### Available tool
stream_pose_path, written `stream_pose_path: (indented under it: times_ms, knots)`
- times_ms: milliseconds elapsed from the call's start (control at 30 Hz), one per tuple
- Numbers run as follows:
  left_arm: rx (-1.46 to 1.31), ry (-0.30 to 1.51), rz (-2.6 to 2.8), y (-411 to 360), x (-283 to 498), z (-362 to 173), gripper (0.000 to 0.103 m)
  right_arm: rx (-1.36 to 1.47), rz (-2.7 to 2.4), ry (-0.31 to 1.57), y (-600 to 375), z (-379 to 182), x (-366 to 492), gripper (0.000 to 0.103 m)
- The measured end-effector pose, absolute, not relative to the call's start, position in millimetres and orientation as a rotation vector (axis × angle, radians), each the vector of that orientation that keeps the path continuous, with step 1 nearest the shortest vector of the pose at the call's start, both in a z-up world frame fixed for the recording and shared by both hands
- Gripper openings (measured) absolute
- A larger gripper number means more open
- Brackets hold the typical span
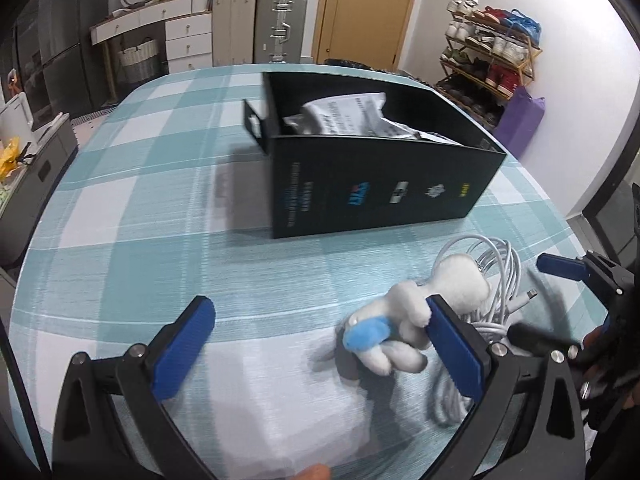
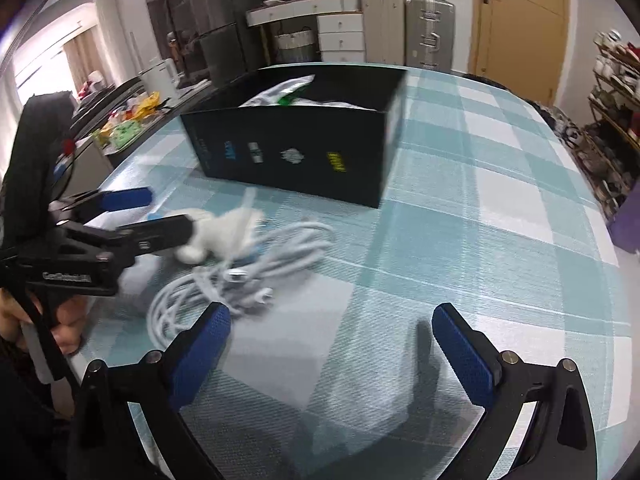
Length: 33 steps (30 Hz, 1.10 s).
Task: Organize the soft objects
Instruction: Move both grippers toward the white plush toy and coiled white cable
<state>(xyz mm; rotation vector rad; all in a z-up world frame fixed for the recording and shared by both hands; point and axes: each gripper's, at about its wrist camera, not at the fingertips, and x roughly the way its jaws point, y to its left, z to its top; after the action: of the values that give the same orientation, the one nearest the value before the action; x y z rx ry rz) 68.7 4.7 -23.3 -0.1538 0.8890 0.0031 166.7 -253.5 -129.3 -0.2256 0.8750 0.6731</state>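
- Left wrist cam: the left gripper (image 1: pixel 320 344) is spread wide, nothing pinched. Its right finger pad (image 1: pixel 456 348) is touching the side of the white plush toy (image 1: pixel 404 320), which lies on the checked tablecloth (image 1: pixel 160 200) with a blue bit on its front. The other pad sits well off to the left.
- Right behind the plush is a tangle of white cables (image 1: pixel 496 280), partly under it.
- Only this view looks down into the black box (image 1: pixel 380 176): crinkly printed plastic bags (image 1: pixel 348 116) are inside.
- Right wrist cam: the right gripper (image 2: pixel 332 344) is also wide open over bare cloth, with the cables just off its left finger. Box interior is mostly hidden here, just a bit of white and green.
- This view catches the left gripper from the side, up against the blurry plush, plus the person's hand (image 2: pixel 60 320) on the handle.
- Right gripper's blue tip pokes in at the left cam's right edge.
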Motion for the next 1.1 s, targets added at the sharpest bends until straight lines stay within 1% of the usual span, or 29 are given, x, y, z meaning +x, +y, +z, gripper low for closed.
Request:
stream_pose_path:
  times_ms: [200, 667, 867, 1100]
  knots:
    - [-0.161, 0.894, 0.021, 11.8, 67.4, -24.4, 0.103, -0.150, 0.709, 0.882, -257.6, -121.5, 169.7, 0.102]
    - [-0.179, 0.904, 0.060, 27.4, 60.0, -27.1, 0.103, -0.205, 0.759, 0.926, -202.4, -132.5, 165.5, 0.102]
    - [-0.186, 0.904, 0.056, 28.5, 59.9, -28.3, 0.103, -0.224, 0.715, 0.922, -214.7, -128.3, 172.5, 0.102]
    - [-0.197, 0.908, 0.057, 28.8, 61.2, -28.6, 0.103, -0.176, 0.666, 0.920, -233.0, -125.3, 183.9, 0.102]
